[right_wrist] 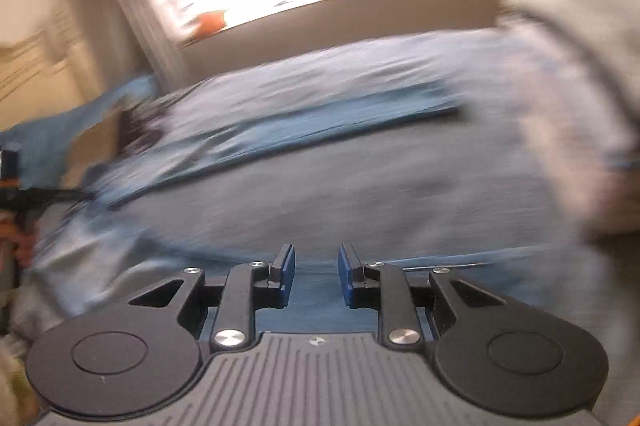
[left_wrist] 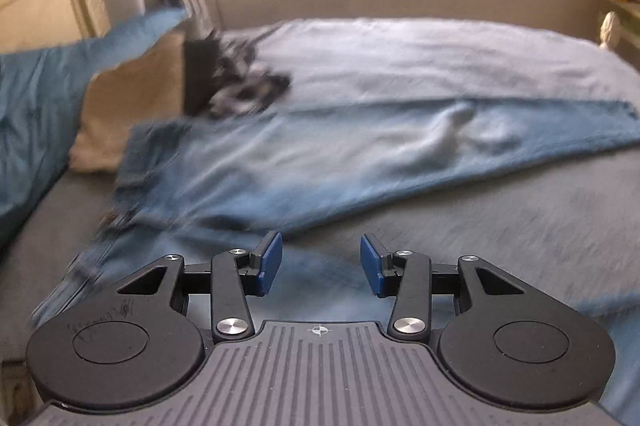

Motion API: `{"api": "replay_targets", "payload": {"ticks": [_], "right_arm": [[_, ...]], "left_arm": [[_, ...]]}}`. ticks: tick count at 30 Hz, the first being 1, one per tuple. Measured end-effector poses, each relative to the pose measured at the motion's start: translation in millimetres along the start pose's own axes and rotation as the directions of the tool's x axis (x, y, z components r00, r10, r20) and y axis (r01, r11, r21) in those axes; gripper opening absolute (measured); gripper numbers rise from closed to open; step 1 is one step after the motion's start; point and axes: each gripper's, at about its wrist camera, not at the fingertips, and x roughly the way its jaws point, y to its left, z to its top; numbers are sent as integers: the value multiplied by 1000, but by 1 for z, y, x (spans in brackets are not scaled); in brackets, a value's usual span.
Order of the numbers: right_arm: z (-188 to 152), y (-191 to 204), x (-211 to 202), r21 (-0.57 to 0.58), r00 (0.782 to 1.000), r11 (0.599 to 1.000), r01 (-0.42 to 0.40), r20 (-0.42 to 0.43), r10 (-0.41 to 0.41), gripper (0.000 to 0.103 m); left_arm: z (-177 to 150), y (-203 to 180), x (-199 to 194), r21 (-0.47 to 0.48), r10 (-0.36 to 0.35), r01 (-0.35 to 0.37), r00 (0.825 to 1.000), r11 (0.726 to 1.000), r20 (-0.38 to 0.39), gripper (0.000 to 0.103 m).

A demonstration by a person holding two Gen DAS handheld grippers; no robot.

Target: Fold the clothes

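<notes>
Jeans (left_wrist: pixel 320 161) spread on bed (left_wrist: pixel 500 218), just ahead of gaping left tool (left_wrist: pixel 321 262)

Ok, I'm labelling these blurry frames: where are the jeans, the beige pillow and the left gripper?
jeans (left_wrist: pixel 320 153): left wrist view, on the upper leg.
beige pillow (left_wrist: pixel 128 105): left wrist view, on its middle.
left gripper (left_wrist: pixel 321 262): left wrist view, midway between its open blue fingertips.

one pair of jeans (left_wrist: pixel 320 161) lies across the middle of the frame on one bed (left_wrist: pixel 520 226). one black-and-white patterned garment (left_wrist: pixel 248 85) sits left of centre, one beige pillow (left_wrist: pixel 132 113) beside it, one blue pillow (left_wrist: pixel 36 113) at the left edge. two grippers: left (left_wrist: pixel 320 264), right (right_wrist: pixel 316 276).
</notes>
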Motion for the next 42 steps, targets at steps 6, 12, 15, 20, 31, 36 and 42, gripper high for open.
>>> {"api": "replay_targets", "payload": {"ticks": [6, 12, 15, 20, 31, 36, 42], "right_arm": [[0, 109, 76, -215, 964, 944, -249, -145, 221, 25], [-16, 196, 131, -306, 902, 868, -392, -313, 297, 25], [-50, 206, 155, -378, 890, 868, -321, -435, 139, 25], [-55, 192, 130, -326, 885, 906, -271, -454, 102, 25], [-5, 261, 160, -328, 893, 857, -397, -356, 277, 25], [-17, 285, 216, -313, 847, 833, -457, -438, 300, 25], [-14, 269, 233, -124, 733, 863, -489, -594, 331, 25]], "left_arm": [[-37, 65, -12, -20, 41, -43, 995, 999, -88, 43], [-97, 103, -13, -18, 65, -68, 989, 998, -135, 43], [-127, 120, -11, -82, 35, -47, 989, 996, -142, 45], [-131, 135, -23, -154, -16, 3, 996, 988, -83, 46], [-103, 149, -21, -214, -20, 17, 1000, 977, -10, 46], [-99, 157, 1, -207, 38, -42, 999, 977, -20, 46], [-93, 166, 27, -199, 108, -112, 994, 974, -32, 47]]}}
